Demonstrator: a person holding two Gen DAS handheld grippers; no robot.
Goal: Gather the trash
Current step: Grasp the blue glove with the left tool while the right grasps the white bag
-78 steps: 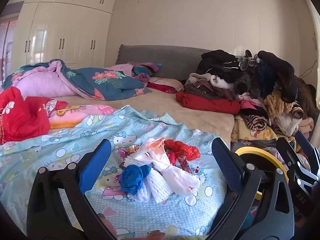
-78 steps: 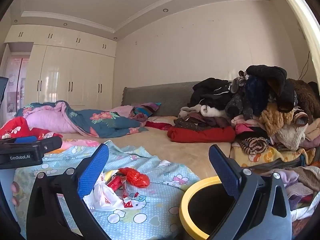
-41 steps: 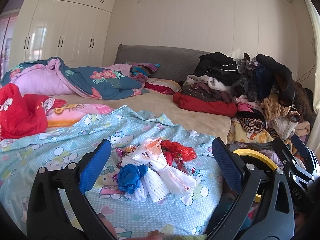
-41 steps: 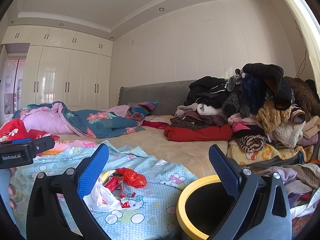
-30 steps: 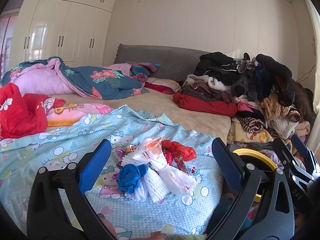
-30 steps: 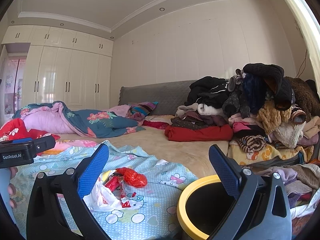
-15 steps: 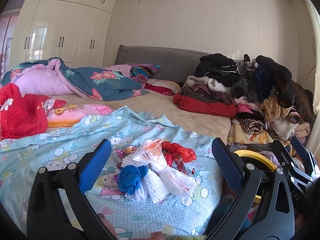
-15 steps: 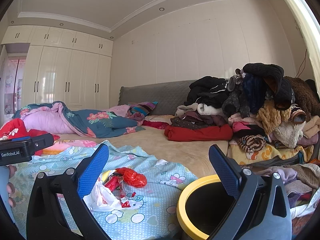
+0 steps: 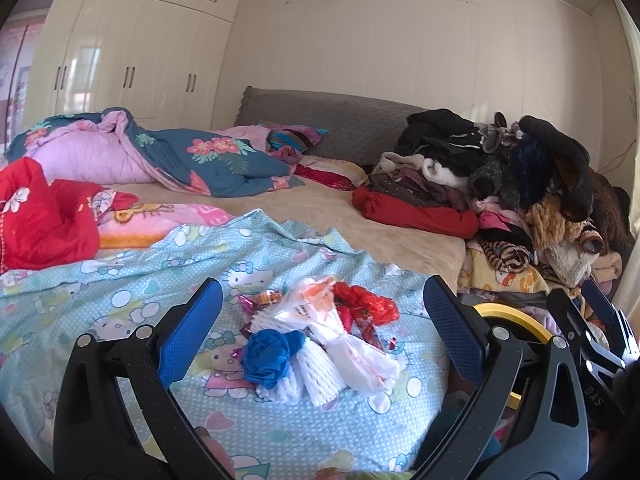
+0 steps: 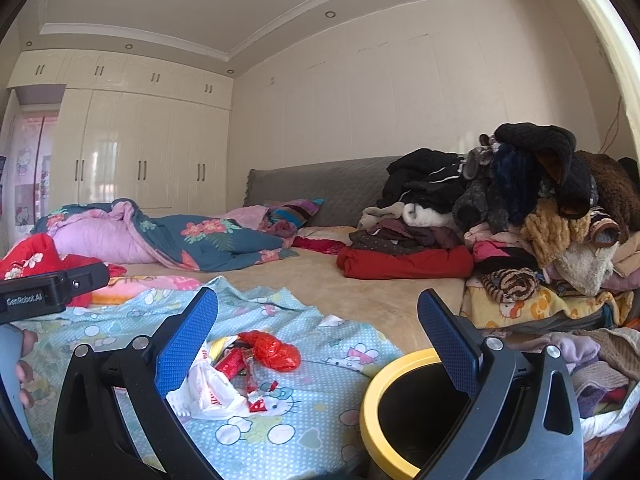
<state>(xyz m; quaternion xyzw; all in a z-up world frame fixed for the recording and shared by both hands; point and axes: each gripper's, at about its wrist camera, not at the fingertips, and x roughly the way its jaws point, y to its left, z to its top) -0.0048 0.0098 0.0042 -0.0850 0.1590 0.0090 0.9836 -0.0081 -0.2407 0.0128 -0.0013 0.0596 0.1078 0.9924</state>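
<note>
Above the trash pile [image 9: 320,344], each hand-held gripper [image 9: 322,328] [image 10: 318,332] gapes wide, empty.

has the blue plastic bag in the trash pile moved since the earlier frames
No. The blue plastic bag lies at the same spot on the white foam fruit nets, beside the same cartoon cat print on the bedsheet.

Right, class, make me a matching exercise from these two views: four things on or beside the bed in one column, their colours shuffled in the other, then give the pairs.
Things:
1. crumpled bag
2. bin rim
3. headboard
4. foam fruit nets

Colours:
A. grey
B. white
C. blue
D. yellow

Pairs: 1-C, 2-D, 3-A, 4-B
</note>
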